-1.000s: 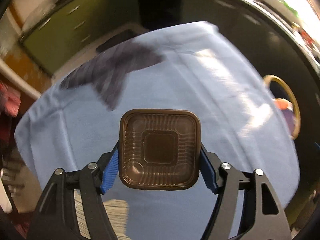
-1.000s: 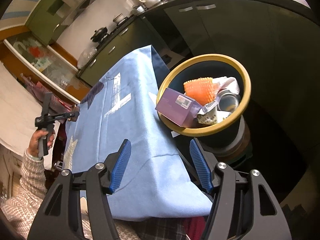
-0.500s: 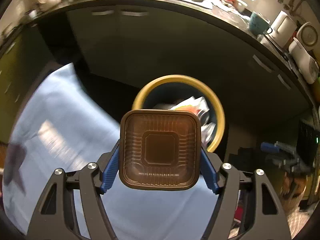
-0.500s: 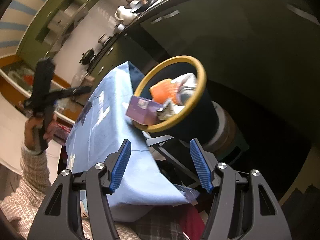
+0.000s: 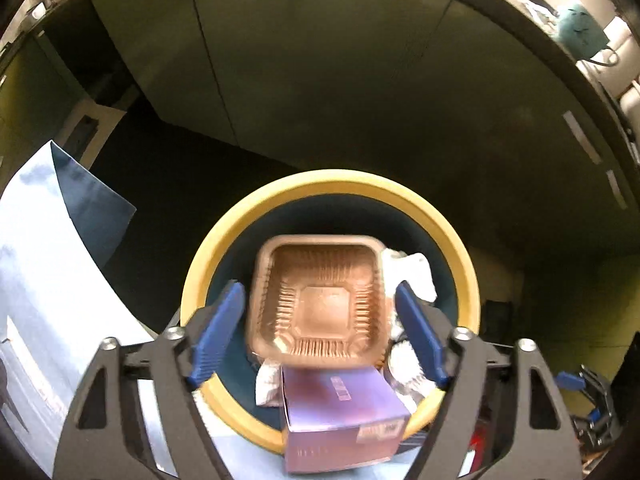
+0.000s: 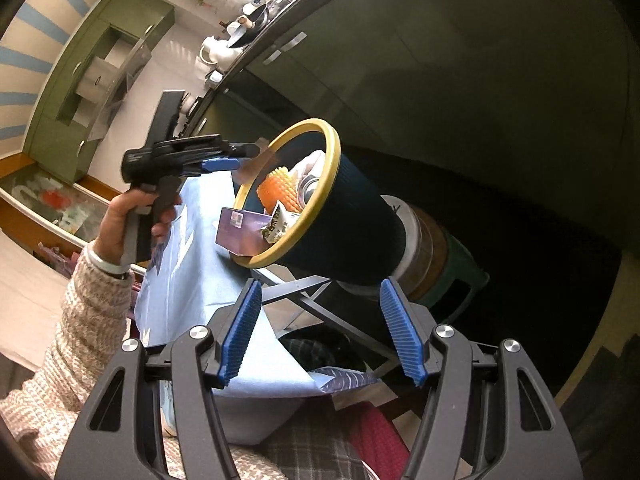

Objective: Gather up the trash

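The left tool (image 5: 318,326) points down over a yellow-rimmed bin (image 5: 328,184), its jaws opening. A brown plastic tray (image 5: 318,300) sits between the blue pads, touching neither, above a purple box (image 5: 340,420) and crumpled paper (image 5: 412,272). The right tool (image 6: 322,330) stands wide and empty beside the blue-covered tabletop (image 6: 192,264).
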Motion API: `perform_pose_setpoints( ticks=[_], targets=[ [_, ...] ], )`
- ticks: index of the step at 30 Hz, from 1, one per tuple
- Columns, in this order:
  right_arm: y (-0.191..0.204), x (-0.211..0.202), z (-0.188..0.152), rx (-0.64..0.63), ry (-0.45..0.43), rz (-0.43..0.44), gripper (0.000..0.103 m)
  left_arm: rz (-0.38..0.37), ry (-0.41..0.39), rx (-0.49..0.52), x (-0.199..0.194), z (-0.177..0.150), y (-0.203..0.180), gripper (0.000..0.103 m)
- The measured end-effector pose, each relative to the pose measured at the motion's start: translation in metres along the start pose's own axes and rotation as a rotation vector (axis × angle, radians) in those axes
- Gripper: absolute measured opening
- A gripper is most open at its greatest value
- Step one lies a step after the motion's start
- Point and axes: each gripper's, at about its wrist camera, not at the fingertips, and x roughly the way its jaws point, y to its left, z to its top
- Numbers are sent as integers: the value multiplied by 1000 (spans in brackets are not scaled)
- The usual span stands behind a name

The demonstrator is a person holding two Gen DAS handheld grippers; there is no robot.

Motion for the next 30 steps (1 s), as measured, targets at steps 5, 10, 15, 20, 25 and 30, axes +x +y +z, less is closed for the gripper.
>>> perform_pose_setpoints(
  ticks=[5, 10, 15, 20, 25, 30],
  targets=[
    [8, -7, -2, -13, -15, 13, 62, -12, -27, -14, -18, -7, -1, 81],
    [24, -16, -6, -50, -43, 33, 65, -38, -205, 21, -97, -57, -4, 89],
    [52, -10, -14, -118, -17, 68, 66, -20, -455, 11, -194, -159, 8, 96],
    [100, 2, -30, -243, 28, 99, 70, 40, -603, -107, -253, -278, 32, 96],
    [152, 14, -49, -375, 62, 131, 78, 199, -696, -286, -285, -403, 52, 96],
    [196, 4, -74, -515, 5, 78, 89, 348, -781, -437, -303, -495, 52, 96]
  ],
)
